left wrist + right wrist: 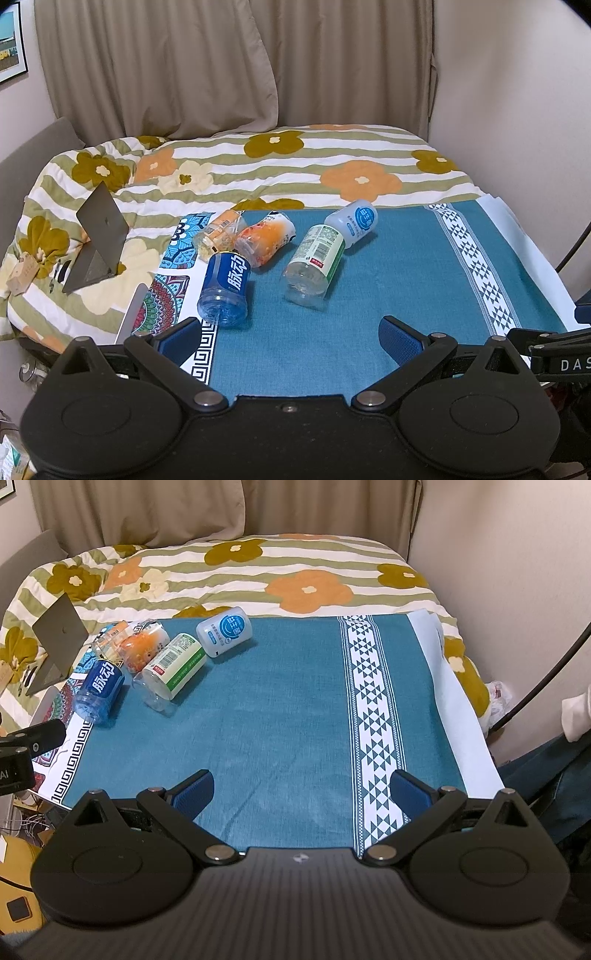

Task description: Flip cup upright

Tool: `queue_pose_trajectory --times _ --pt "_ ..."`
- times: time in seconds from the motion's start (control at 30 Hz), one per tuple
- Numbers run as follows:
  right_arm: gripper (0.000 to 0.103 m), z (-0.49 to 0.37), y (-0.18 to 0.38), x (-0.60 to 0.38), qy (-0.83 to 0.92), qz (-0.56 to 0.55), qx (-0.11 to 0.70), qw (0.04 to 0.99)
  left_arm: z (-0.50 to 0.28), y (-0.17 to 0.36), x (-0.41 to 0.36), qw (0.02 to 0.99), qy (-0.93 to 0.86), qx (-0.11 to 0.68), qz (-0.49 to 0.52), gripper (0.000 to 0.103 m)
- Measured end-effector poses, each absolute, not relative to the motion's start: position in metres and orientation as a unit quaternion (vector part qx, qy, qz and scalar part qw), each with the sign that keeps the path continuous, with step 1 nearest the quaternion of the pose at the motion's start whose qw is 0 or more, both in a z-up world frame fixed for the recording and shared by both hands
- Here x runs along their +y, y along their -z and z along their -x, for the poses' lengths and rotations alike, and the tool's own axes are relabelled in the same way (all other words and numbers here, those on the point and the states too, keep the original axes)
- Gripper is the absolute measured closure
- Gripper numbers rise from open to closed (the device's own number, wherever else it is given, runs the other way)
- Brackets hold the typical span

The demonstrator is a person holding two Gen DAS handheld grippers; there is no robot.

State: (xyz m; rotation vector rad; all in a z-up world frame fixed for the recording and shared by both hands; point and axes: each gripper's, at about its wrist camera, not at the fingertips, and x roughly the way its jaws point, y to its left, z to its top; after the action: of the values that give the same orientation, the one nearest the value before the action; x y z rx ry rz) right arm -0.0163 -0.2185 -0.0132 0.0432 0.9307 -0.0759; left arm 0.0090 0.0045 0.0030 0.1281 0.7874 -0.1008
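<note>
Several cut-bottle cups lie on their sides on the teal cloth (388,266). Nearest my left gripper (291,339) is a blue-labelled cup (226,286), its base toward me. A green-and-white labelled cup (314,264) lies beside it; behind it lies a white cup with a blue round logo (352,219). An orange-printed cup (264,236) and a clear one with orange print (221,234) lie at the back left. The same group sits at the far left from my right gripper (301,794): blue cup (99,692), green cup (173,668), white cup (225,631). Both grippers are open and hold nothing.
A floral striped quilt (295,162) covers the bed behind the cloth. A grey stand (99,236) sits at the left on it. Patterned mats (173,295) lie at the cloth's left edge. Curtains and walls close the back and right. A person's leg (554,775) is at the right.
</note>
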Motion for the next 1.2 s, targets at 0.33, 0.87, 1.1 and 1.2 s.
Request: queue_pose_trajectory --times 0.33,0.87,1.1,1.2 --pt "0.0 0.016 0.012 -0.216 0.033 -0.019 0.446 0.894 -0.01 -0.003 0.006 0.92 0.048 0.383 -0.061 0.0" --pt "0.0 0.005 0.004 -0.211 0.019 -0.021 0.444 0.895 -0.018 -0.009 0.013 0.917 0.044 0.392 -0.06 0.0" --pt "0.0 -0.012 0.001 -0.205 0.008 -0.017 0.455 0.89 -0.046 -0.011 0.041 0.907 0.034 0.417 -0.047 0.0" --pt "0.0 -0.022 0.006 -0.2 0.002 -0.019 0.457 0.889 -0.07 -0.006 0.056 0.902 0.034 0.428 -0.041 0.0"
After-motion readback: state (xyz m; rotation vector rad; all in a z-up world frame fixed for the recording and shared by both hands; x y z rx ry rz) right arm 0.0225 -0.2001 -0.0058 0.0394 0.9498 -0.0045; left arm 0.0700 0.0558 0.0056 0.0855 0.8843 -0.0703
